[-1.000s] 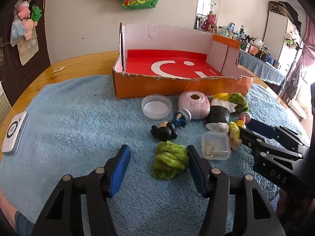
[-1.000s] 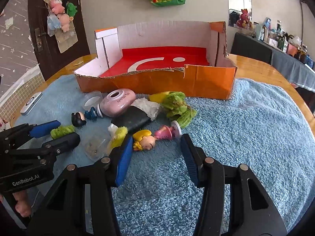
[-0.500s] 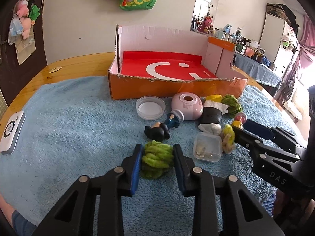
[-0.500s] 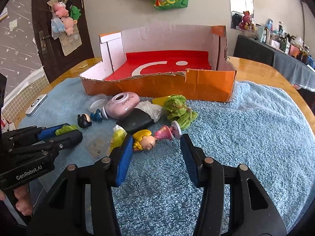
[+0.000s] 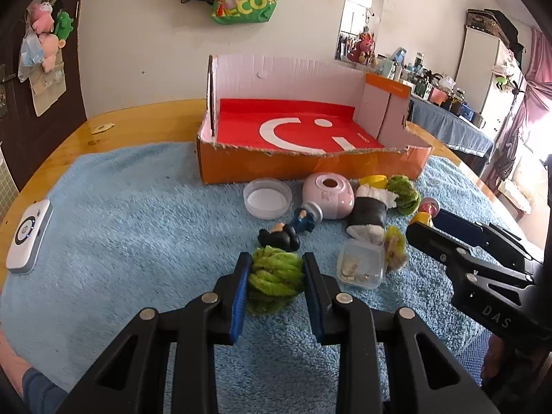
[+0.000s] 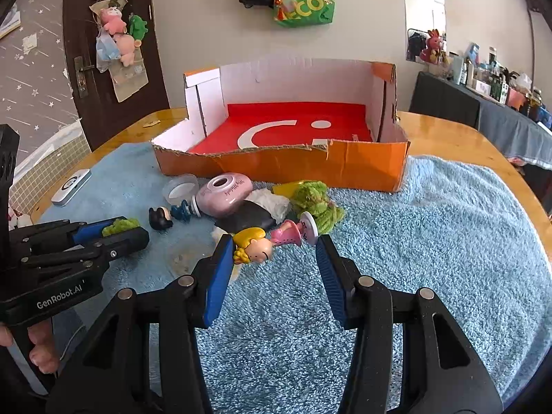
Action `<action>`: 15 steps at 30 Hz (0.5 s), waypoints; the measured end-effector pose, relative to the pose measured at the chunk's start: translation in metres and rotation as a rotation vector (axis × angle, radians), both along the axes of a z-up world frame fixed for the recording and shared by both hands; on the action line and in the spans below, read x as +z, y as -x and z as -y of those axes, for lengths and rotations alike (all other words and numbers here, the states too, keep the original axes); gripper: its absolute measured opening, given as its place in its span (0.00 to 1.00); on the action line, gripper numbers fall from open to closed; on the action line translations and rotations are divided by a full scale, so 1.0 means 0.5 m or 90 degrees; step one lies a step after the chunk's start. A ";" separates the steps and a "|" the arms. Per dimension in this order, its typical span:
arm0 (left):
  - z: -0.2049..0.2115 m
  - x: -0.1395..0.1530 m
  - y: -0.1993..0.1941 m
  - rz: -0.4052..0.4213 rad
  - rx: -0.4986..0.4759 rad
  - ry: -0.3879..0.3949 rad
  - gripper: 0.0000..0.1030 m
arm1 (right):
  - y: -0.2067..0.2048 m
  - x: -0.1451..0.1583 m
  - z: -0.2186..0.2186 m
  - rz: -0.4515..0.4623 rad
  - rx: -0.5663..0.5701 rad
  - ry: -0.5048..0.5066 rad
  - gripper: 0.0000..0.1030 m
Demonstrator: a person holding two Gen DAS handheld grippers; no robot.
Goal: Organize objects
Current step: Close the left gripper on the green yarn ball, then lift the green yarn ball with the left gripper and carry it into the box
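Observation:
My left gripper (image 5: 276, 262) is shut on a green yarn ball (image 5: 274, 277) that rests on the blue towel; the ball also shows in the right wrist view (image 6: 120, 226). My right gripper (image 6: 272, 245) is open, its fingers on either side of a blonde doll in a pink dress (image 6: 272, 239) lying on the towel. An open orange cardboard box with a red floor (image 5: 296, 131) stands behind the toys and also shows in the right wrist view (image 6: 293, 131).
Between grippers and box lie a clear round lid (image 5: 267, 198), a pink round case (image 5: 329, 195), a black-haired figurine (image 5: 288, 233), a black-and-white roll (image 5: 369, 214), a second green yarn bundle (image 6: 315, 200) and a small clear container (image 5: 360, 267). A white device (image 5: 29, 236) lies left.
My left gripper closed on the green yarn ball and moved in slightly. My right gripper edged forward around the blonde doll and stays open.

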State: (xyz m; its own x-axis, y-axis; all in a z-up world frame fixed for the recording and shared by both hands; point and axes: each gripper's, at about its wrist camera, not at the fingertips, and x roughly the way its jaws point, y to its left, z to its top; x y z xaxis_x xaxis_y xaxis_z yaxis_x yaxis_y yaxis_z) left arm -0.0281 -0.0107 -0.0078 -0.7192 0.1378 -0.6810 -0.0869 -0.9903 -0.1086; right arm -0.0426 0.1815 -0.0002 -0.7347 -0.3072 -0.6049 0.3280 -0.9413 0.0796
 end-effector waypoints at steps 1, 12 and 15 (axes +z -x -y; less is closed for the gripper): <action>0.001 0.003 0.001 -0.001 0.000 0.000 0.30 | 0.001 0.003 0.000 -0.002 0.000 0.000 0.45; -0.002 0.051 0.029 -0.031 -0.008 -0.005 0.30 | 0.016 0.040 0.005 -0.018 0.012 0.005 0.45; -0.005 0.066 0.040 -0.039 -0.012 -0.009 0.30 | 0.025 0.053 0.006 -0.021 0.015 0.008 0.45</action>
